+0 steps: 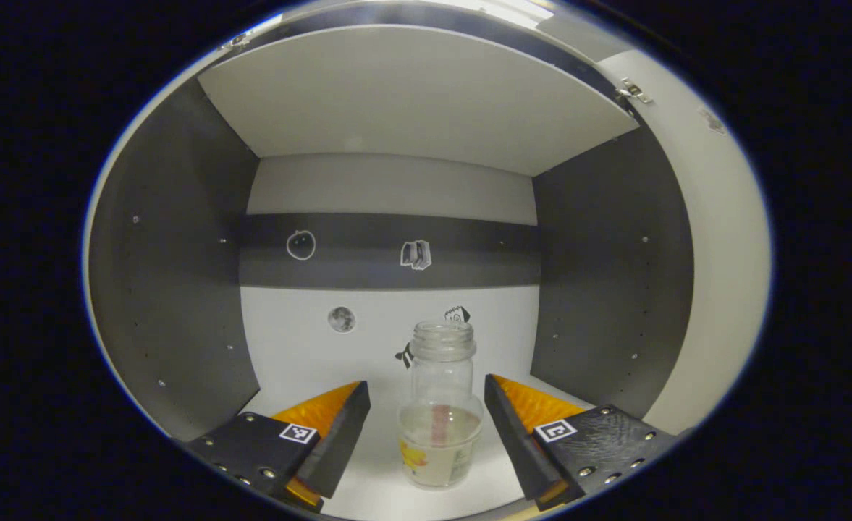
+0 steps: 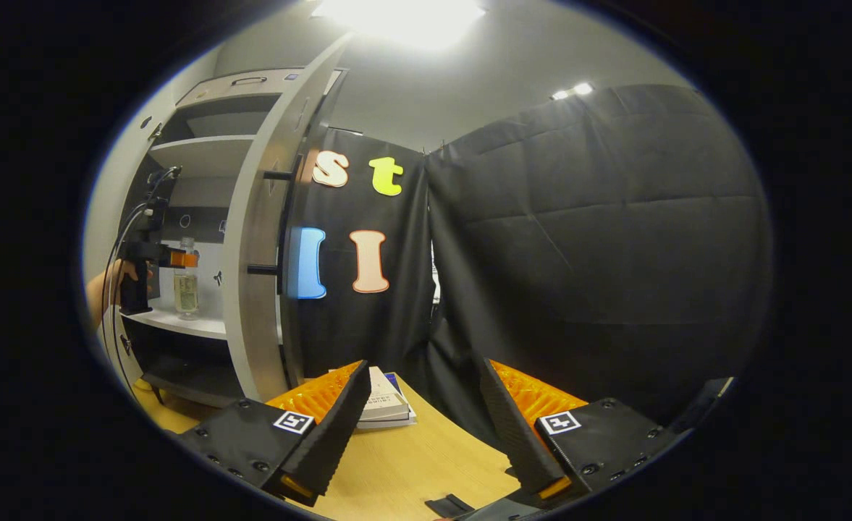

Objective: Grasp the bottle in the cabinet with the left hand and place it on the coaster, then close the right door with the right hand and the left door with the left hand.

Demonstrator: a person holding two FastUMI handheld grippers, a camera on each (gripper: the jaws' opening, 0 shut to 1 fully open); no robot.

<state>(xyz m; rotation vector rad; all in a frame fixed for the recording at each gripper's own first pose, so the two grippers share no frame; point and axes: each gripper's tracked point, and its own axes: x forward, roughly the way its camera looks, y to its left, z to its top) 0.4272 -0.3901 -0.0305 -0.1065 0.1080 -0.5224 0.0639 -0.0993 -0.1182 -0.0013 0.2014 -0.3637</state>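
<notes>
Left tongs [image 1: 426,412] spread wide around the glass bottle [image 1: 440,405] near the shelf's [image 1: 310,354] front edge, not yet touching: slick, breakable, partly filled, best pinched at its wider body; right tongs [image 2: 422,412] open, empty

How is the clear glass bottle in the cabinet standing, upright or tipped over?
Upright. The clear glass bottle stands on its base on the white cabinet shelf, open mouth pointing up, between the open left gripper fingers.

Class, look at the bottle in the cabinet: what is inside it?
The bottle holds pale liquid in its lower part; above that it looks empty, with no cap. Its label hides part of the contents.
</notes>
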